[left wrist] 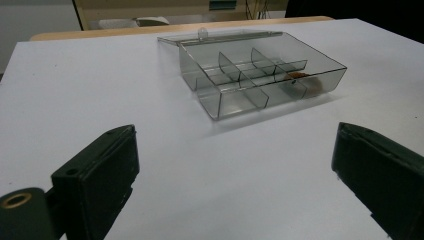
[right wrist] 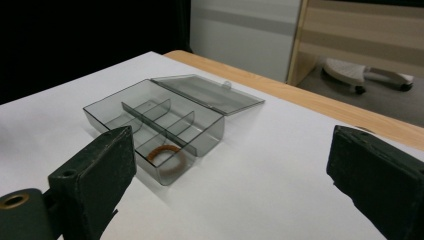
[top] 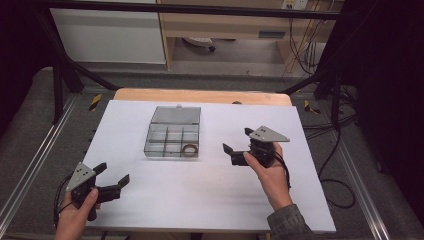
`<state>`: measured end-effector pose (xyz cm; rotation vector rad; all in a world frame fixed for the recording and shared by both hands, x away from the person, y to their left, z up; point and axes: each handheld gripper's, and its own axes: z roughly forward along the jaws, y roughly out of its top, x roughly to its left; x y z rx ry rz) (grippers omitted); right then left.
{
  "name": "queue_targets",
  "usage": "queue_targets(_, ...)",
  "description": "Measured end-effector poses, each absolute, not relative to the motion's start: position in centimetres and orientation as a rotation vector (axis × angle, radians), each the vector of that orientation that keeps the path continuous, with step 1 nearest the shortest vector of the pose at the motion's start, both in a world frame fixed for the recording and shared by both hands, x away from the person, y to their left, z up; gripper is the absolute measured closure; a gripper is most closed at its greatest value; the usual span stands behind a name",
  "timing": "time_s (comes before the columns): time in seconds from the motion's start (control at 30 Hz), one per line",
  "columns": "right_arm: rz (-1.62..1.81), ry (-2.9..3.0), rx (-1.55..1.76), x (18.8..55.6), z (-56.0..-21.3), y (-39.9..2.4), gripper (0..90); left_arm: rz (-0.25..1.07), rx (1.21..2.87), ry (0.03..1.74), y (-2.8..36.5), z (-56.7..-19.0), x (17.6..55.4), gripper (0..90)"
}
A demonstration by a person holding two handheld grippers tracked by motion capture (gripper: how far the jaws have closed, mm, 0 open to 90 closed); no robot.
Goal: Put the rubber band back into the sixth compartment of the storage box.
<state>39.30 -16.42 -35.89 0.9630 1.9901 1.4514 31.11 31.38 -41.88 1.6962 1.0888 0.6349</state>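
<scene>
Smoky clear plastic box [top: 172,138] sits lid-back at table [top: 210,200] centre; brown ring [top: 189,149] in its near-right compartment. Left gripper [top: 114,175] near-left, right gripper [top: 235,145] just right of box, both spread wide, empty. Risk: light box likely skids if nudged by a jaw.

Brown ring [left wrist: 300,76] blurred behind smoky box wall [left wrist: 280,92] (left gripper view)

White sheet [top: 200,200] covers most of the wooden table [top: 200,95], w/ bare wood showing only along the far edge. Clear compartment box [top: 172,132] sits toward the far edge, a bit left of center, lid open flat behind it. Brown ring [top: 189,149] in its near-right compartment.
</scene>
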Motion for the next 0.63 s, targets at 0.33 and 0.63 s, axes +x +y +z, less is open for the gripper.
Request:
queue_targets(0.33,1.458,1.857,1.09,37.3,-38.5,-22.2,5.5,0.636,1.7,1.075,31.0,-41.9,31.0,5.2)
queue_targets(0.63,1.419,1.789,1.211,35.3,-41.4,-25.7,3.6,0.64,1.698,1.079,31.1,-41.8,31.0,5.2)
